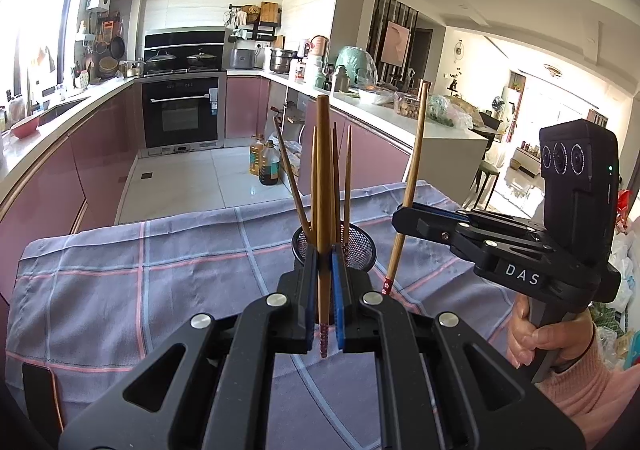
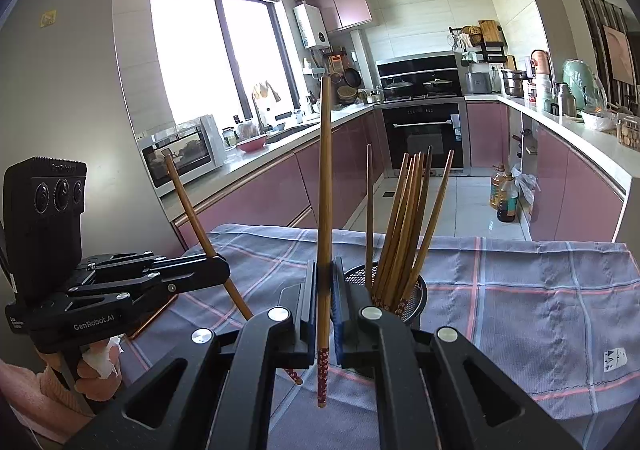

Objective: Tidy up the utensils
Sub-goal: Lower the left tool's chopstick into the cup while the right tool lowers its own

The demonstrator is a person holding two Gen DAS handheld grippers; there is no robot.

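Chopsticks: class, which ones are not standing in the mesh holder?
Two: one chopstick clamped upright in the left tongs, and another chopstick clamped in the right tongs. All the rest lean inside the mesh holder.

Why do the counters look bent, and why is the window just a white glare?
Left wrist view: the fisheye lens bows the countertop and leaves dark corners; the window is blown out, as is the bright living room at right. Right wrist view: the same curving, the window pure white, while the chopstick in the right gripper stays sharp.
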